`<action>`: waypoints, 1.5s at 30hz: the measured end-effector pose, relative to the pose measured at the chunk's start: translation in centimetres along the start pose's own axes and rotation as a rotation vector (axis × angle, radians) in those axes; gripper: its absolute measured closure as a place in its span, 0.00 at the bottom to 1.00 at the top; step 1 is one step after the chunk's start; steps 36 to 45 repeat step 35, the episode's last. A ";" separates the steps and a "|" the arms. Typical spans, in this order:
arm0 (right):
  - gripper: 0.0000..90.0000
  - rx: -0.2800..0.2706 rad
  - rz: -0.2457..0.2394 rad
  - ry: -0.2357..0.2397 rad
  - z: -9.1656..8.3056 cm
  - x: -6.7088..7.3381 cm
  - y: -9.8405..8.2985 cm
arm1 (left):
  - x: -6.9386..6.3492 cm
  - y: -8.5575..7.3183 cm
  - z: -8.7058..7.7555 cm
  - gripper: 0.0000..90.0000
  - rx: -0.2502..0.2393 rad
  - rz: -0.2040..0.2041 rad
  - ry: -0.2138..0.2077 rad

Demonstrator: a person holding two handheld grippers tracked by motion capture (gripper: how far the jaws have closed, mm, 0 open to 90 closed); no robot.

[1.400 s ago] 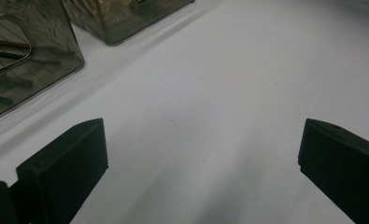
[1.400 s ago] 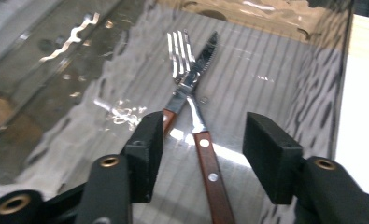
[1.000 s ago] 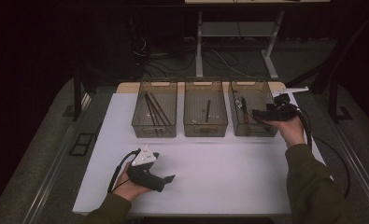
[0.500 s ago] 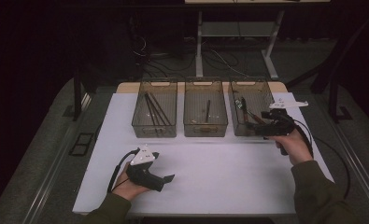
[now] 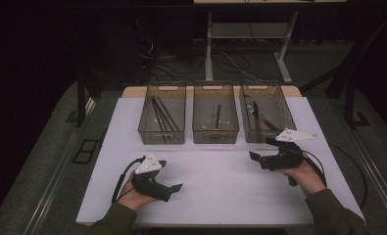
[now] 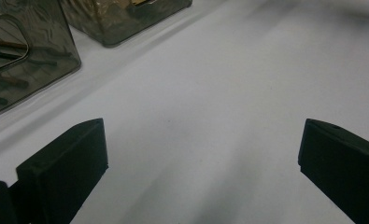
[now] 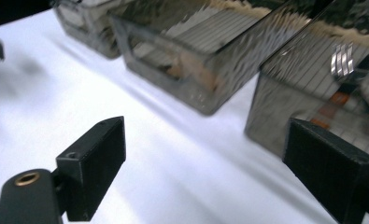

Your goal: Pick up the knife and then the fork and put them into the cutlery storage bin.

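Three smoky clear bins stand in a row at the back of the white table (image 5: 215, 196). The left bin (image 5: 162, 133) holds dark rods, the middle bin (image 5: 215, 132) a dark stick, and the right bin (image 5: 268, 98) small tools. My left gripper (image 5: 171, 175) rests low over the near left of the table, open, with bare white surface between its jaws (image 6: 201, 154). My right gripper (image 5: 260, 149) hovers just in front of the right bin and points left. Its jaws have just been opening and stand wide, with nothing between them (image 7: 210, 154).
The bins' front walls (image 7: 205, 88) rise close ahead of the right gripper. A cable (image 5: 120, 181) loops from the left gripper, another (image 5: 350, 171) trails off the table's right side. Dark floor and a metal stand (image 5: 209, 44) lie beyond the table.
The right hand drew back from over the right bin toward the person and sank to the table in front of it. The left hand stayed put.
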State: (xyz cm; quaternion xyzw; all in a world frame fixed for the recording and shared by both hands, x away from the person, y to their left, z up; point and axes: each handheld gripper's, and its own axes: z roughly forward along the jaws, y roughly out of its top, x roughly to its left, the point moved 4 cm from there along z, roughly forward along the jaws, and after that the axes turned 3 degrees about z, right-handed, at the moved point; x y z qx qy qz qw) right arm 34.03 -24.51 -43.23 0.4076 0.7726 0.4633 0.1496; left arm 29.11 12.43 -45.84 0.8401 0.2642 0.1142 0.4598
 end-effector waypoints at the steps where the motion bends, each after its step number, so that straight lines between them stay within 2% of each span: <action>1: 0.15 0.001 0.000 0.001 -0.1 0.1 -0.3 | 0.0 0.0 0.0 0.00 0.001 0.000 0.000; 10: 0.15 0.031 -0.005 0.021 -0.9 1.1 -3.4 | 0.1 0.0 -0.1 0.00 -0.008 -0.008 -0.005; 18: 0.15 0.024 0.000 0.054 -2.3 1.8 -5.0 | 0.0 0.0 -0.1 0.00 -0.008 -0.009 -0.004; 24: 0.15 0.036 -0.009 0.052 -2.8 1.8 -5.8 | -0.1 0.1 0.0 0.00 -0.005 -0.004 -0.009; 29: 0.15 0.049 -0.027 0.055 -2.7 2.0 -6.0 | -0.1 0.1 0.0 0.00 -0.003 -0.001 -0.010; 45: 0.15 0.063 -0.033 0.057 -2.6 2.0 -6.1 | -0.1 0.1 0.0 0.00 -0.001 0.001 -0.009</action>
